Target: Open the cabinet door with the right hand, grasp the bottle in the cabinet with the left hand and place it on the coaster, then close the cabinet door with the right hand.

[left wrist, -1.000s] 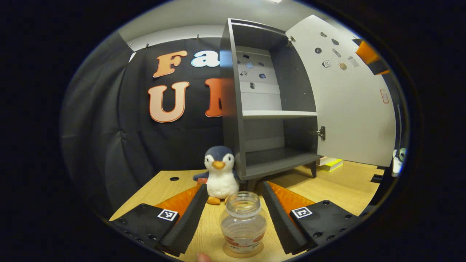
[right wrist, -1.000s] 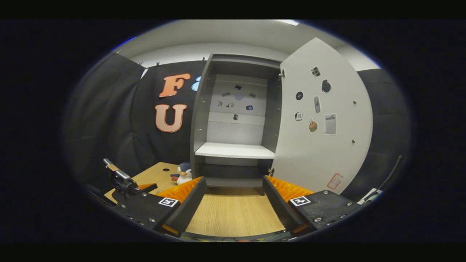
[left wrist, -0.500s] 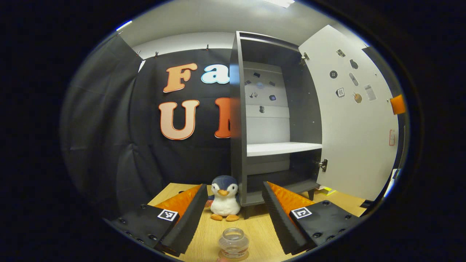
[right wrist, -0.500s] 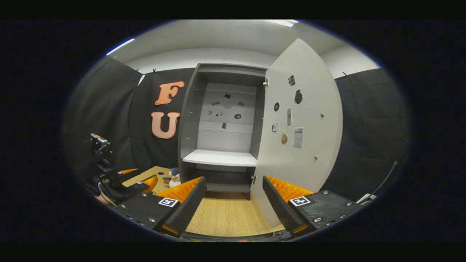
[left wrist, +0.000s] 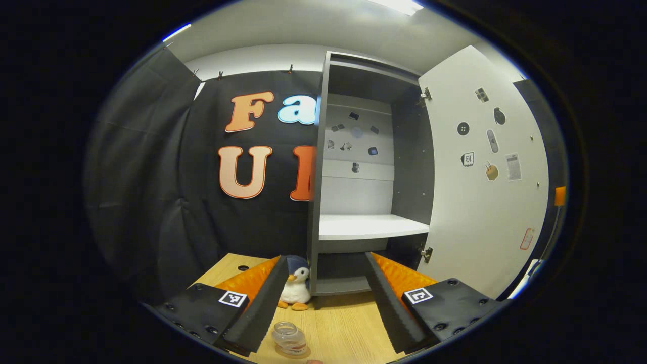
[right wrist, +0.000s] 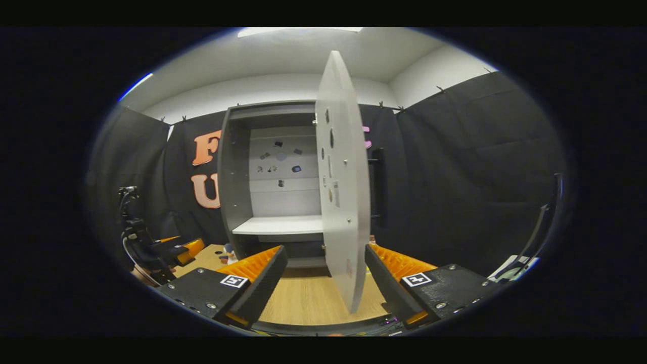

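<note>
The clear bottle point(left wrist: 289, 338) stands upright on the round coaster point(left wrist: 298, 353) on the wooden table, low in the left gripper view. My left gripper point(left wrist: 324, 257) is open, drawn back from the bottle, with nothing between its fingers. The grey cabinet point(left wrist: 364, 202) stands behind with its white door point(left wrist: 485, 202) swung wide. In the right gripper view the door point(right wrist: 343, 202) shows edge-on, its free edge lying between the fingers of my open right gripper point(right wrist: 325, 248); neither finger presses on it. The dark door handle point(right wrist: 378, 187) shows on the door's outer side.
A plush penguin point(left wrist: 297, 288) sits by the cabinet's left foot, just beyond the bottle. The left gripper point(right wrist: 151, 247), held by a hand, shows at the far left of the right gripper view. The cabinet's white shelf point(left wrist: 371, 226) is bare.
The left gripper has pulled back and up from the bottle, which stays on the coaster. The right gripper has moved to the right until the door's free edge lies between its fingers.
</note>
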Tool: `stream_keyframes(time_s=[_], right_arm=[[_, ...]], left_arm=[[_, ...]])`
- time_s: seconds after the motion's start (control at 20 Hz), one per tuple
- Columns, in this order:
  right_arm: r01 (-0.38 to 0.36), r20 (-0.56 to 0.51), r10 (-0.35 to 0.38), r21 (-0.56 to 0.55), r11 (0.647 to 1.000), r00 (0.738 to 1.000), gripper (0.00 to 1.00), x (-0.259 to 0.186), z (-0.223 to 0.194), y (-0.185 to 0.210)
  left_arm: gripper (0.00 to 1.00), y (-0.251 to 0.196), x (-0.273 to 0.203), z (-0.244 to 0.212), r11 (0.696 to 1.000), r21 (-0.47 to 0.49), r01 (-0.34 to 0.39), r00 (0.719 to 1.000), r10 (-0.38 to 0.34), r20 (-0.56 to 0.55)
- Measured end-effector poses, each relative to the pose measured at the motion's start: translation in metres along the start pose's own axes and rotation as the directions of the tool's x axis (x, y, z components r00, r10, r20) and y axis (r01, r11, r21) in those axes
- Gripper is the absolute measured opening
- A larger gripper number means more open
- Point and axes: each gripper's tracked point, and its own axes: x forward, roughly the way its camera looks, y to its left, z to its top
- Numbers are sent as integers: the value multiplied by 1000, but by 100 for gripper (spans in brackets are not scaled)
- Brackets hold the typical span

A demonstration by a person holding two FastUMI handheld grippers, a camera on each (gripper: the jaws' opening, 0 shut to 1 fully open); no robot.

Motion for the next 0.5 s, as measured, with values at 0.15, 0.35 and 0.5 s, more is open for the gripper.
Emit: stream_keyframes(time_s=[0.15,0.35,0.5], right_arm=[[53,13,-52,-23,998,999,97,6,5,-37],[157,34,-155,-50,986,987,98,17,13,-84],[139,33,-139,-26,990,990,95,27,18,-91]], left_arm=[[97,-6,-9,13,999,-24,-24,1000,24,12],[98,-8,-21,26,998,24,-53,998,53,21],[95,-14,-23,37,998,41,-38,999,36,34]])
